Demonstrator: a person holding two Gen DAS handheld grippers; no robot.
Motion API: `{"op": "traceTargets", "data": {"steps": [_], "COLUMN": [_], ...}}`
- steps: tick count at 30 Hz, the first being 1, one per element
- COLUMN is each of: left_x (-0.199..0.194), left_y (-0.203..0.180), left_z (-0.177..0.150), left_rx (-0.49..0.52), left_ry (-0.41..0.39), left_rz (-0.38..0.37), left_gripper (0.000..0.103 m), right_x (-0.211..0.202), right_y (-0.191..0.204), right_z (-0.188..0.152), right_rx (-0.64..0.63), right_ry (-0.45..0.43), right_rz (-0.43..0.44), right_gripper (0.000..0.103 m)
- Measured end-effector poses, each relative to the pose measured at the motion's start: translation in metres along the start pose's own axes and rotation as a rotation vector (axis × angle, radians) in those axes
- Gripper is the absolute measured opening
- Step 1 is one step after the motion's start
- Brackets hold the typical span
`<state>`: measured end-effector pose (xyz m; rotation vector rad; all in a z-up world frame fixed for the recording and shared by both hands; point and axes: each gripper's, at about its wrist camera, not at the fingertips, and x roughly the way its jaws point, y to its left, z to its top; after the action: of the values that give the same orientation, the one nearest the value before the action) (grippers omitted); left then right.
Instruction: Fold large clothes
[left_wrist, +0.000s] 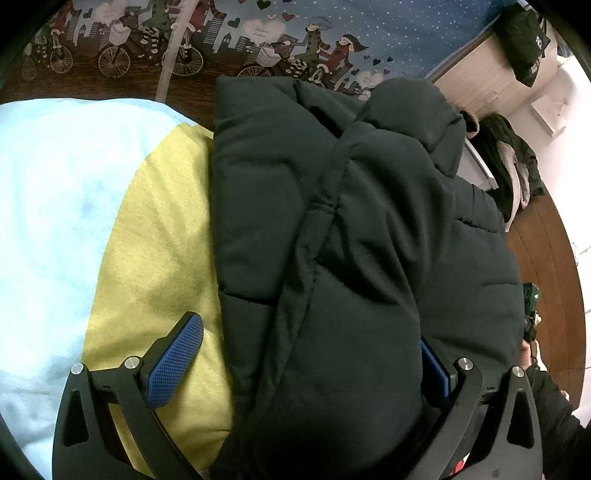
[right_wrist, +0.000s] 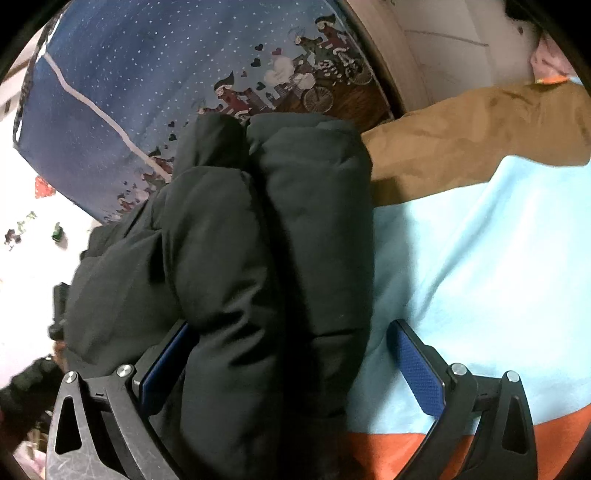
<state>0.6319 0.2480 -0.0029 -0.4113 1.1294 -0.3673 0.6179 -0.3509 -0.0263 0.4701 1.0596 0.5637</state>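
A black puffer jacket (left_wrist: 332, 221) lies folded into a thick bundle on the bed, and it shows again in the right wrist view (right_wrist: 240, 240). My left gripper (left_wrist: 308, 328) stands wide open around the bundle's near end. Its left pad (left_wrist: 177, 362) is off the jacket, over yellow fabric, and the right pad (left_wrist: 436, 369) is half hidden behind the padding. My right gripper (right_wrist: 290, 325) is also wide open. Its left pad (right_wrist: 166, 365) lies against the jacket, while the right pad (right_wrist: 417, 373) is free over light blue cloth.
Beside the jacket lies a colour-block garment, light blue (left_wrist: 55, 203) and yellow (left_wrist: 159, 240), with brown (right_wrist: 461, 129) and orange (right_wrist: 388, 454) panels. A blue cartoon-print sheet (left_wrist: 295, 29) covers the bed. Past the bed's edge are a wooden floor (left_wrist: 546, 258), a clothes pile (left_wrist: 513, 166) and a black bag (left_wrist: 524, 40).
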Motion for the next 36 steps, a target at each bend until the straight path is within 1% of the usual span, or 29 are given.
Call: {"op": "traceTargets", "data": {"steps": [3, 5, 8, 15, 18, 21, 23, 26, 30, 34, 35, 36], "left_x": [0.0, 0.002, 0.005, 0.008, 0.007, 0.007, 0.003, 0.003, 0.004, 0.002, 0.001, -0.001], "left_y": [0.002, 0.0, 0.0, 0.005, 0.006, 0.004, 0.003, -0.003, -0.008, -0.013, -0.015, -0.018], "left_z": [0.002, 0.002, 0.002, 0.004, 0.004, -0.004, -0.013, -0.018, -0.023, -0.029, -0.031, -0.033], "left_rx": [-0.015, -0.03, -0.05, -0.061, -0.062, -0.061, -0.061, -0.091, -0.107, -0.127, -0.13, -0.132], "left_ry": [0.014, 0.033, 0.065, 0.05, 0.038, 0.024, 0.022, 0.041, 0.059, 0.048, 0.043, 0.038], "left_rz": [-0.012, -0.024, -0.049, -0.039, -0.036, -0.031, -0.02, 0.002, -0.004, 0.03, 0.039, 0.044], "left_gripper": [0.102, 0.102, 0.102, 0.102, 0.102, 0.102, 0.102, 0.102, 0.102, 0.101, 0.099, 0.094], "right_x": [0.003, 0.009, 0.018, 0.029, 0.03, 0.029, 0.03, 0.032, 0.037, 0.038, 0.037, 0.036], "right_y": [0.003, 0.007, 0.011, 0.01, 0.012, 0.01, 0.013, 0.024, 0.025, 0.032, 0.035, 0.037], "right_z": [-0.003, -0.004, -0.005, -0.003, -0.005, -0.008, -0.007, -0.007, -0.002, -0.003, -0.003, -0.003], "right_rx": [0.008, -0.002, -0.02, 0.0, 0.0, -0.004, -0.009, -0.034, 0.002, 0.003, -0.005, -0.01], "right_ry": [0.033, 0.068, 0.092, 0.1, 0.087, 0.072, 0.07, 0.09, 0.125, 0.129, 0.126, 0.122], "right_rz": [0.107, 0.128, 0.101, 0.08, 0.075, 0.075, 0.059, 0.0, -0.011, -0.051, -0.063, -0.069], "right_gripper": [0.103, 0.103, 0.103, 0.103, 0.103, 0.103, 0.103, 0.103, 0.103, 0.103, 0.1, 0.095]}}
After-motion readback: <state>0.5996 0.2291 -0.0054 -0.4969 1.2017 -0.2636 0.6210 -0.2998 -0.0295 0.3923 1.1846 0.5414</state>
